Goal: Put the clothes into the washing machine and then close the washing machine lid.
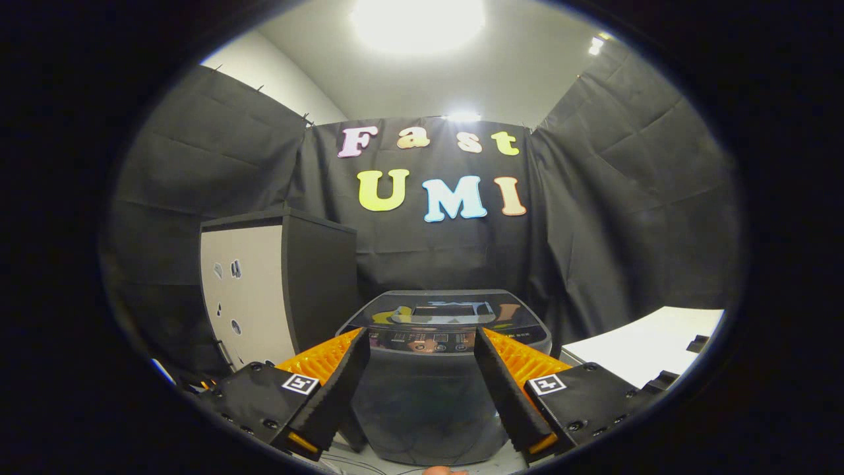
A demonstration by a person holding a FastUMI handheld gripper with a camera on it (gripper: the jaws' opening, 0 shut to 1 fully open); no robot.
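Your fingers stand wide apart with nothing held between them, and the washing machine sits straight ahead, framed in the gap. You are looking at its front wall and, above that, the control strip and the lid, which lies flat and down on the machine, its glossy top catching reflections. No clothes can be seen from where you hold the gripper. A shut lid with no clothes about fits two stages: the laundry waiting somewhere out of sight, or already inside with the lid lowered after it. The picture does not settle which, so I would not call a move either way.

What counts for you is the line: the machine is dead ahead and slightly below the fingertips, its lid farther off than its front face. A tall cabinet stands to the far left of the machine, and a white table lies to the right.
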